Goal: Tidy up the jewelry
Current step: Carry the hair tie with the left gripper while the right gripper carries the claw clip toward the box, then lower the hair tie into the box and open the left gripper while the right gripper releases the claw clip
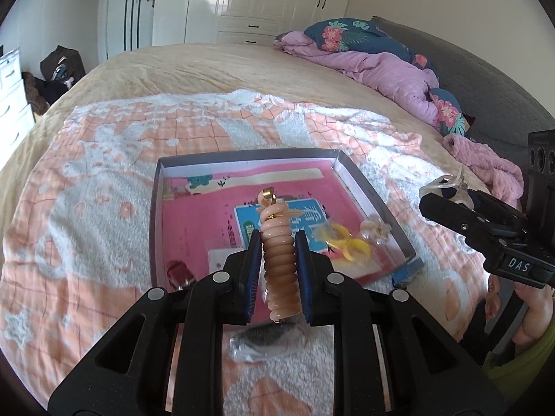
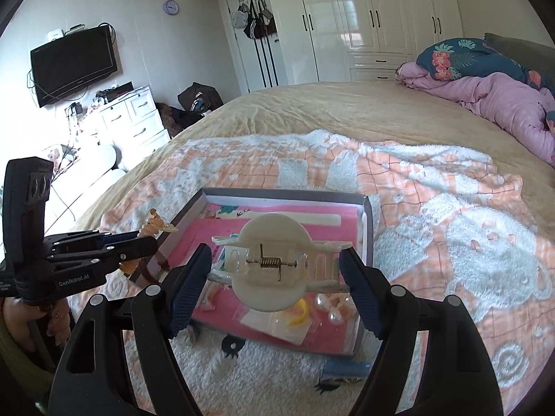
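My left gripper (image 1: 278, 242) is shut on a peach spiral hair tie (image 1: 279, 263) with a gold clasp, held above the near edge of a shallow box (image 1: 158, 215) with a pink printed floor. In the right wrist view the left gripper (image 2: 152, 239) shows at the left with the spiral hair tie (image 2: 156, 225). My right gripper (image 2: 275, 263) is shut on a white claw hair clip (image 2: 274, 260) with a metal spring, over the box (image 2: 367, 228). The left wrist view shows the right gripper (image 1: 430, 204) holding the clip (image 1: 447, 187) at the right.
Inside the box lie a yellow clip (image 1: 347, 242), a clear flower clip (image 1: 376, 227), a red item (image 1: 177, 270) and pearl pieces (image 2: 329, 308). A plastic-wrapped dark item (image 1: 263, 343) and a black clip (image 2: 230, 346) lie on the orange-white blanket (image 1: 86, 208). Pink bedding (image 1: 392, 69) is far right.
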